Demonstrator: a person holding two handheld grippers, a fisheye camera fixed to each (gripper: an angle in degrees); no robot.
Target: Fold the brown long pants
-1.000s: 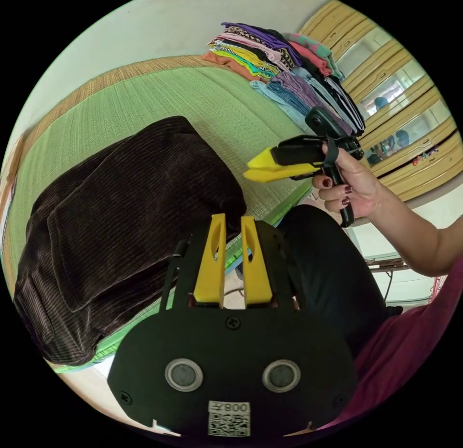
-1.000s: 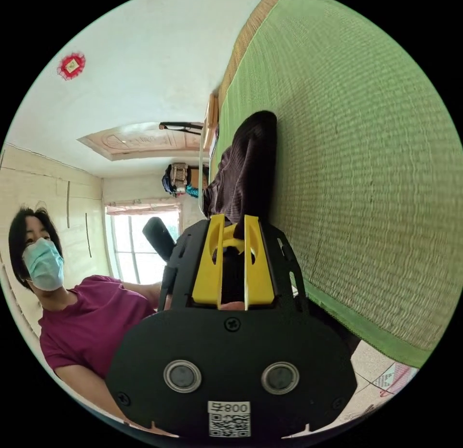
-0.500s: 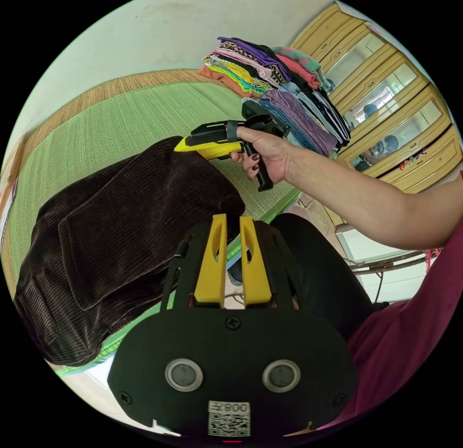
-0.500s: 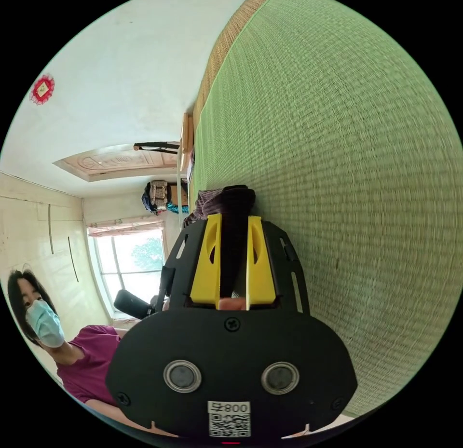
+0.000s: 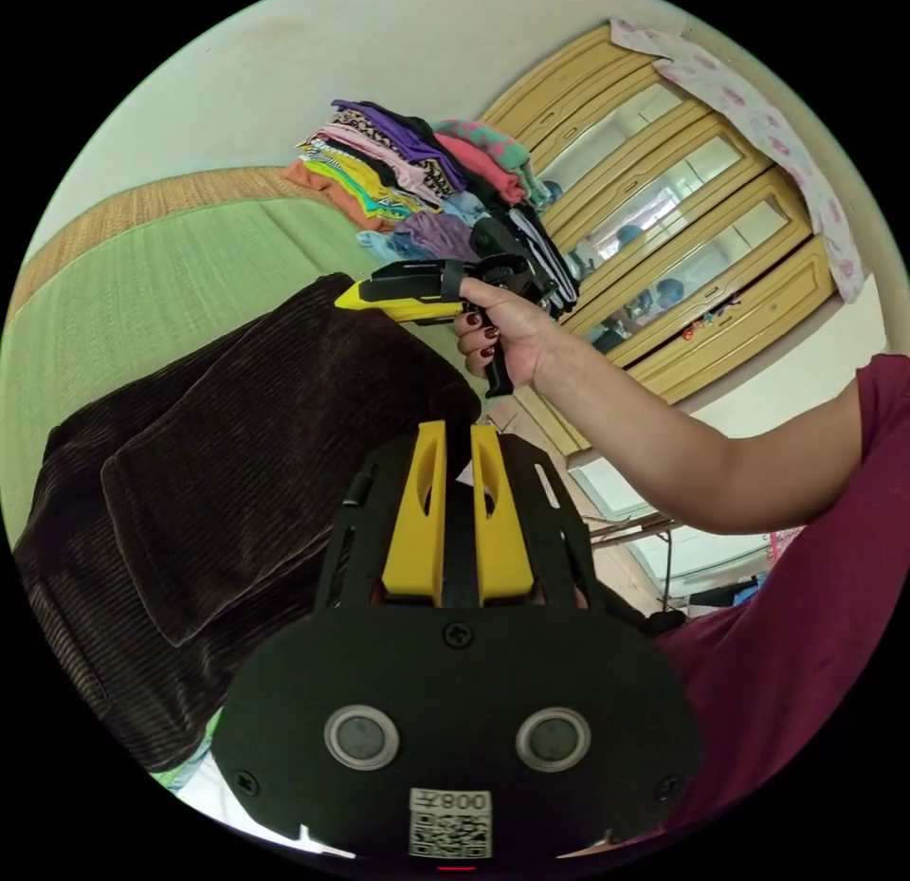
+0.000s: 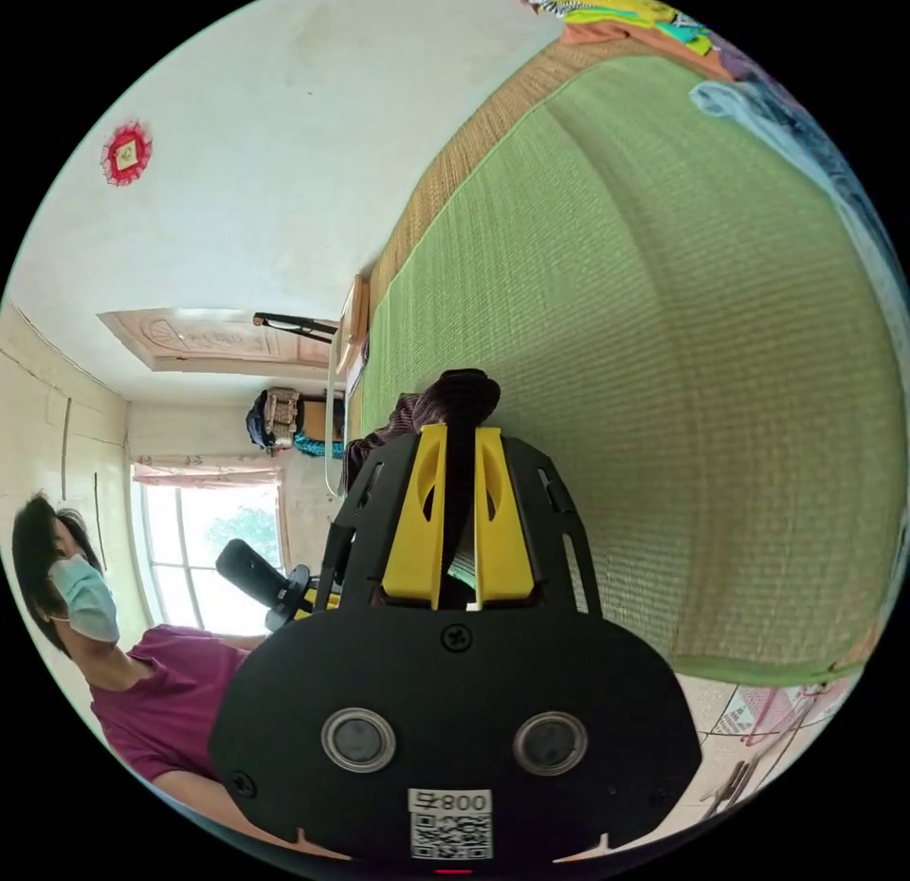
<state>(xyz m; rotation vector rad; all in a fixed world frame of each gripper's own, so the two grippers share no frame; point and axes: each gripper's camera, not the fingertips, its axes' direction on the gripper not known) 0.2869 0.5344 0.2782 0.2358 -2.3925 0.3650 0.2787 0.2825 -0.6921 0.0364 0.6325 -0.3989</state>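
The brown corduroy long pants [image 5: 237, 464] lie folded into a thick rectangle on the green mat [image 5: 142, 265]. My left gripper [image 5: 458, 431] sits at their near corner, its jaws shut, with dark cloth in the narrow gap. In the left gripper view a hand holds my right gripper [image 5: 346, 298] at the far corner of the pants. In the right gripper view that gripper [image 6: 460, 435] is shut on a fold of the pants [image 6: 460, 393], which bulges past its tips.
A tall stack of folded colourful clothes [image 5: 408, 174] stands at the far end of the mat [image 6: 664, 350]. A yellow wooden cupboard with glass doors [image 5: 682, 236] is behind it. The person in a maroon shirt [image 6: 142, 672] stands at the mat's near edge.
My right gripper has travelled from beside the mat's edge to the pants' far corner and shut on the cloth. The left gripper stayed at the near corner; both views have rolled.
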